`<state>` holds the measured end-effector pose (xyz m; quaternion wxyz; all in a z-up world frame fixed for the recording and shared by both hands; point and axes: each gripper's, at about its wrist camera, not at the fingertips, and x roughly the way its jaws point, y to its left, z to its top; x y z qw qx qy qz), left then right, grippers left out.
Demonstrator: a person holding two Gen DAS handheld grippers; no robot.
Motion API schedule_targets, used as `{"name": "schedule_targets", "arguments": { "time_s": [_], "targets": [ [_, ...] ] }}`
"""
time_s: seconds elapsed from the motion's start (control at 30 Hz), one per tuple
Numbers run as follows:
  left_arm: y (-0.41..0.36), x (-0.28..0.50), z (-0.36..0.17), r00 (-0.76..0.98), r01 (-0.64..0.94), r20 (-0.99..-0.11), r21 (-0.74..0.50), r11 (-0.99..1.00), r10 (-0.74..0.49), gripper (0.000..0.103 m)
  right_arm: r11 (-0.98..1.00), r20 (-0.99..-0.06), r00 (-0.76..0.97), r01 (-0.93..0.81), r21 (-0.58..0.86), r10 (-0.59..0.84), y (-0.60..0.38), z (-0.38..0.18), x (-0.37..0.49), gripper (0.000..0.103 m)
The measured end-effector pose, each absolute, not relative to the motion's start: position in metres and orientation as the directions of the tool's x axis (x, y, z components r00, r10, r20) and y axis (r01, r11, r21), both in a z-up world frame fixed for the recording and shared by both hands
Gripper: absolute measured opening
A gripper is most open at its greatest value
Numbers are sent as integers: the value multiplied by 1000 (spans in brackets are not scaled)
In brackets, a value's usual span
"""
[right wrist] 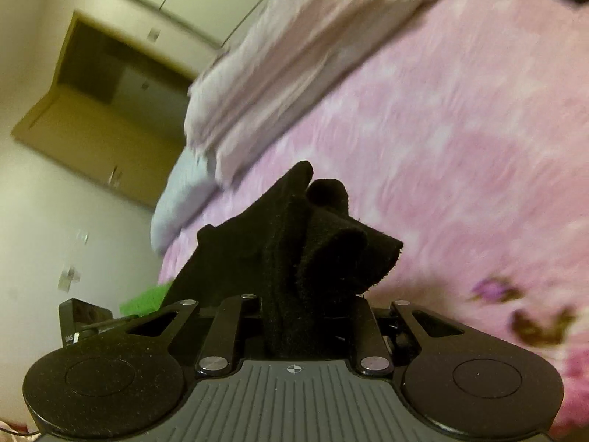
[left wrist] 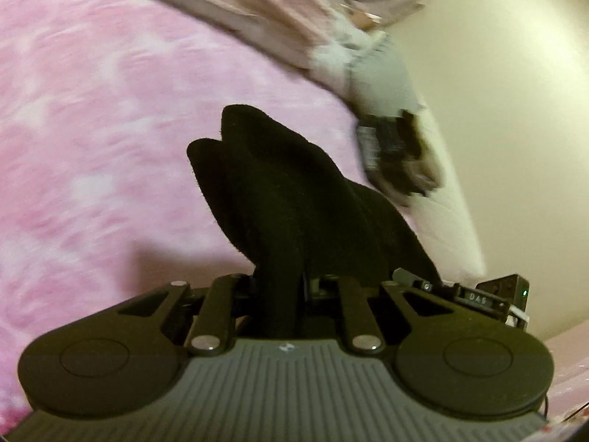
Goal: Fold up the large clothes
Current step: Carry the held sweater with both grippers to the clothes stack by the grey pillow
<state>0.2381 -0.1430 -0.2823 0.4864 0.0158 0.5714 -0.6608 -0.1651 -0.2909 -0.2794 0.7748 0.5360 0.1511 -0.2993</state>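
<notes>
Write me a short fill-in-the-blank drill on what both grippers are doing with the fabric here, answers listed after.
1. The left gripper is shut on a bunch of ____ cloth.
2. The right gripper has its jaws ____ on the same kind of cloth.
3. Under both grippers lies a fuzzy blanket coloured ____.
4. Beyond the blanket sits a pile of pale ____.

Answers: black; shut; pink; bedding

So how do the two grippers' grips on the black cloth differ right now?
The left gripper pinches a smooth, rounded bunch of the black cloth, two lobes poking forward. The right gripper pinches a messier wad with raw edges and corners showing. The left faces the other gripper; the right faces a wall alcove. Both are shut on cloth above the pink blanket.
</notes>
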Motion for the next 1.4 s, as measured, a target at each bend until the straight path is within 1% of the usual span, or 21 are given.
{"name": "schedule_targets", "arguments": {
  "time_s": [0.17,0.27,0.37,0.5,0.6,0.7,0.8,0.87,0.97,1.03,1.2,1.27,1.4],
  "targets": [
    [-208,186,-208,-607,673,-544,-740,-11,-579,12,188,-546,719,663,725,-430,-300,-197,-220,13],
    [-251,151,-178,-647,668,-518,-738,-89,-560,12,169,-524,686,674,719,-506,-310,-164,-254,13],
    [-293,107,-155,-675,672,-503,-721,-169,-539,12,154,-505,651,686,712,-567,-329,-141,-294,14],
    [-345,43,-138,-701,665,-476,-706,-244,-531,12,159,-483,624,697,699,-614,-370,-117,-353,14],
    [-387,-9,-132,-696,667,-458,-697,-263,-553,12,186,-477,628,703,686,-615,-419,-107,-403,13],
    [-428,-64,-132,-666,676,-438,-696,-241,-604,12,247,-475,662,698,672,-580,-483,-100,-457,14],
    [-468,-120,-133,-620,666,-429,-731,-151,-657,12,285,-490,694,688,668,-527,-554,-88,-513,14],
    [-500,-155,-127,-584,678,-431,-724,-122,-688,12,338,-492,719,677,653,-490,-601,-76,-545,14],
    [-557,-199,-117,-547,679,-417,-728,-94,-726,12,365,-496,736,666,650,-460,-672,-63,-585,14],
    [-590,-219,-108,-524,693,-411,-715,-93,-746,12,390,-490,741,663,639,-459,-714,-52,-604,14],
    [-682,-254,-87,-486,723,-394,-683,-106,-780,12,434,-436,757,643,631,-487,-796,-36,-632,14],
    [-711,-265,-86,-478,735,-393,-668,-113,-786,12,434,-421,763,632,641,-490,-826,-39,-648,14],
    [-766,-279,-99,-472,750,-424,-654,-99,-773,12,428,-418,766,627,651,-488,-868,-61,-661,14]
  ]
}}
